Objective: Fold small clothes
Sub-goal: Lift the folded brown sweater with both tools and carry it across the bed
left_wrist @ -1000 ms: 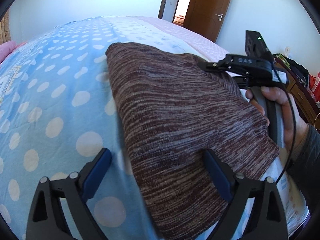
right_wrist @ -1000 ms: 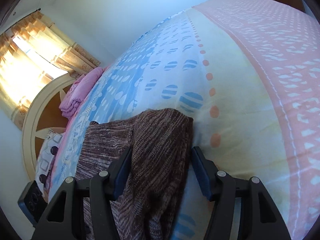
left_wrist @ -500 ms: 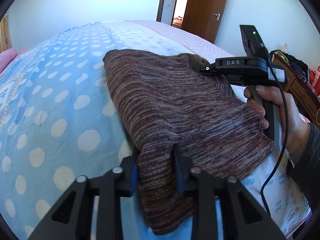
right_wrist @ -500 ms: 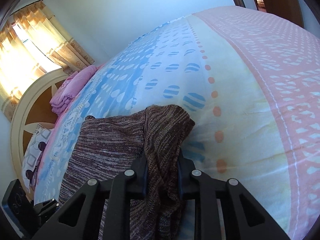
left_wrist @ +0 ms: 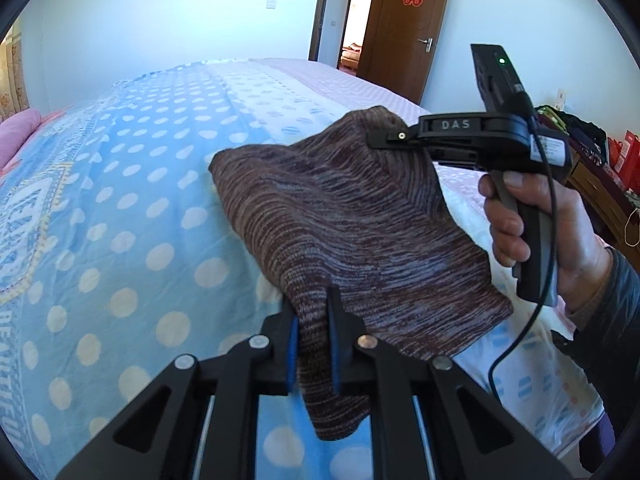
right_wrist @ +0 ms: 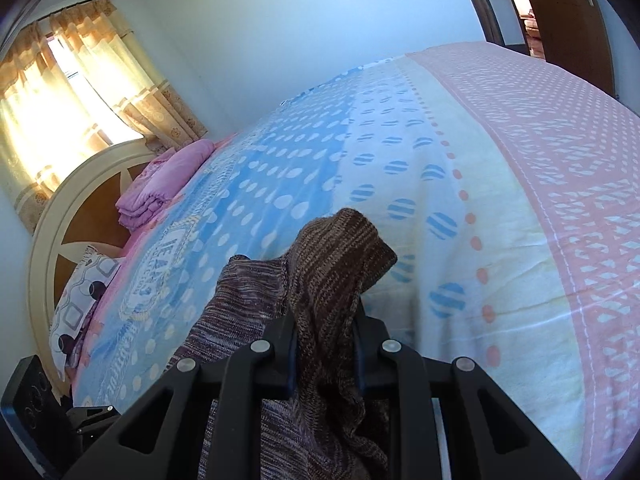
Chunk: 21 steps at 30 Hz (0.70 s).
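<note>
A brown striped knit garment (left_wrist: 340,216) hangs lifted off the polka-dot bed sheet (left_wrist: 120,200), and only its far left corner still touches the sheet. My left gripper (left_wrist: 312,320) is closing its jaws, and the blue pads pinch the garment's near edge between them. My right gripper (left_wrist: 374,140), held by a person's hand (left_wrist: 532,224), grips the garment's far right corner. In the right wrist view the right gripper (right_wrist: 326,320) is shut on a bunched fold of the garment (right_wrist: 340,248), which rises above the fingers.
The bed runs far ahead, with blue dots on the left and a pink band (right_wrist: 560,160) on the right. A folded pink quilt (right_wrist: 160,188) and a patterned pillow (right_wrist: 80,292) lie by the headboard (right_wrist: 52,232). A brown door (left_wrist: 412,32) and a cluttered dresser (left_wrist: 600,184) stand at the right.
Both grippers went from open around the flat garment's edges to shut on it. Both then rose, lifting the garment off the sheet.
</note>
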Tool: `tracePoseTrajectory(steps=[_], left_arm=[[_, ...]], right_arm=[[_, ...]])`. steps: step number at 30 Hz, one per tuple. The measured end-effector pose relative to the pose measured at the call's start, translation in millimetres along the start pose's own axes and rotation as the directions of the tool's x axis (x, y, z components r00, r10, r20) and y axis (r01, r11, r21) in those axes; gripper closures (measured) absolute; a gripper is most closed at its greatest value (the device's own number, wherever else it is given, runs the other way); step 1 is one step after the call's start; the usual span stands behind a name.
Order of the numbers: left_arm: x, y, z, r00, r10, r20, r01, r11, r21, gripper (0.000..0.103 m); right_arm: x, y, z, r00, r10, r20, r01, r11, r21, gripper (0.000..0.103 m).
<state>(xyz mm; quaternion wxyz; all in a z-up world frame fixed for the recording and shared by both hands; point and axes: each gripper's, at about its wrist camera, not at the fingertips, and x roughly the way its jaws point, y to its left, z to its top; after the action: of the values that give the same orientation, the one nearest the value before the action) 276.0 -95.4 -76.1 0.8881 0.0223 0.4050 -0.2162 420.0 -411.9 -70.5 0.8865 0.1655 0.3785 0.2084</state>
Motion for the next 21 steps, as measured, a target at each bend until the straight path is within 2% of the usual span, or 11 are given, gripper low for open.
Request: tracePoseTrajectory(steps=[9,21], left_arm=[[-10.2,-1.8,-5.7,0.999,0.026,0.019,-0.025,0.998,-0.056,0.091],[-47.0,20.8,-26.0,0.995,0.076,0.058,-0.070,0.992,-0.107,0.091]], right_arm=[[5.4,37.1,-15.4,0.998,0.057,-0.020,-0.057,0.998,-0.023,0.082],[22.2,96.8,-23.5,0.989,0.140,-0.044,-0.142,0.988,-0.063,0.082]])
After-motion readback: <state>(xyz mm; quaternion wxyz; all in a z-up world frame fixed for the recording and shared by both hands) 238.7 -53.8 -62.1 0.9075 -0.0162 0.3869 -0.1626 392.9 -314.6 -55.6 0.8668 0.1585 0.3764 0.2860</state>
